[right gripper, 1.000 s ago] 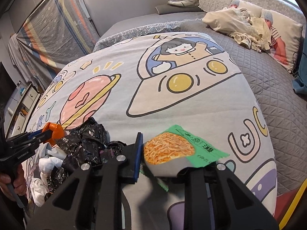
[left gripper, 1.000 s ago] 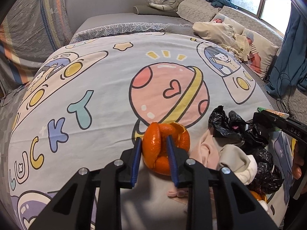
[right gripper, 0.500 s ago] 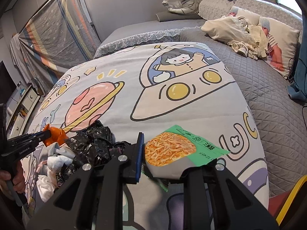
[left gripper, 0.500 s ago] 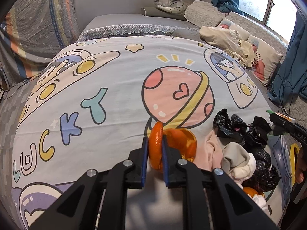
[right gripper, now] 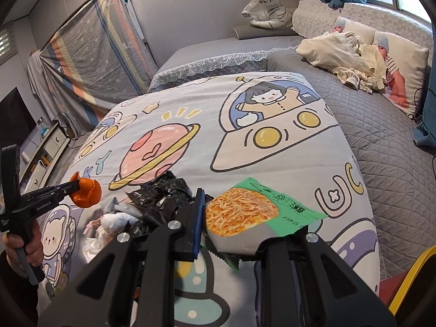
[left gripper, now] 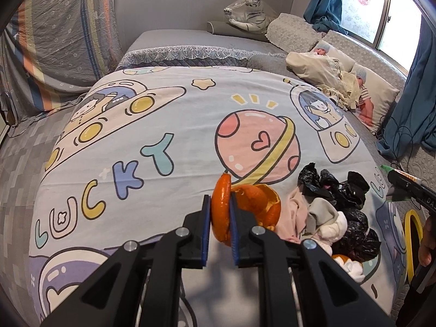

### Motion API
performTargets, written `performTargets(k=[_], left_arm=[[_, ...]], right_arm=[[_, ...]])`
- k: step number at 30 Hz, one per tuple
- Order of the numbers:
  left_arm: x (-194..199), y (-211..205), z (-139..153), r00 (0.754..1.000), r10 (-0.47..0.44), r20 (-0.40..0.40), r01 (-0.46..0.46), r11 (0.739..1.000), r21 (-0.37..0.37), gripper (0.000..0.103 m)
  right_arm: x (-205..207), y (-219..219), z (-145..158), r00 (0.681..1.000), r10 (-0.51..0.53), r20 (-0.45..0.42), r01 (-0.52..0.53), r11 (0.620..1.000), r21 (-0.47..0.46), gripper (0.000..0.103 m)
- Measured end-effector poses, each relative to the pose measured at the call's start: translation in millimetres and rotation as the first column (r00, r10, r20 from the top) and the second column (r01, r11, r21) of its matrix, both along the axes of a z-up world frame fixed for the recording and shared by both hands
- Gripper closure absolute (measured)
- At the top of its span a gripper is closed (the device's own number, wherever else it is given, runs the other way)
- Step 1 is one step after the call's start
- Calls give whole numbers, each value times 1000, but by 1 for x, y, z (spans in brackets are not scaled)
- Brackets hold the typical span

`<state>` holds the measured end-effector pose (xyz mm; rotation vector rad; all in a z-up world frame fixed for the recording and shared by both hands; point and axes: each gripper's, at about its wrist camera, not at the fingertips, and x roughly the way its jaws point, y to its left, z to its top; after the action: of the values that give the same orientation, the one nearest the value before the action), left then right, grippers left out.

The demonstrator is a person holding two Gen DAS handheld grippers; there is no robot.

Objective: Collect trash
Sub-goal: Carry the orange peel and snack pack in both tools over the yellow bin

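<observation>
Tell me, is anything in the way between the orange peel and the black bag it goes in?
Nothing visible blocks it. The left tool is pinching the orange peel, lifted clear of the blanket. The black bag lies just to its right, with only a heap of pale cloths lying against the bag's near side.

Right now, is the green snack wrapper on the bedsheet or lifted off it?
Lifted. The green snack wrapper sits clamped in the right hand-held gripper, hanging above the bedsheet.
</observation>
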<state>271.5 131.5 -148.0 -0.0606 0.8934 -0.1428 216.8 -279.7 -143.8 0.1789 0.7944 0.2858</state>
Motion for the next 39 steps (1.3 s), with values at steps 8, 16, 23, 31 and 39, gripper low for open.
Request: performTargets(k=[8,16,23,31,39], left_arm=[[-25,6,2,1000,10,4,-10,1000,-18,91],[-40,3,7,1000,7,11,-7,999,-35,91],[-49,-20,17,999,-36,27,37,999,-40,91],[-54,-51,22,995,-98,28,99,994,-49,91],[-53,-81,26,989,-145,30,147,988,-56,91]], right_arm=[[-17,-10,3,1000,10,-6,-10,1000,9,85],[-33,-27,4,1000,-6,-1,6,1000,15,85],[-45,-43,6,1000,-20,3,20,999,29,85],[-53,-64,8,999,-48,12,48,998,34,85],[-63,-89,10,996,-88,25,87,996,35,85]])
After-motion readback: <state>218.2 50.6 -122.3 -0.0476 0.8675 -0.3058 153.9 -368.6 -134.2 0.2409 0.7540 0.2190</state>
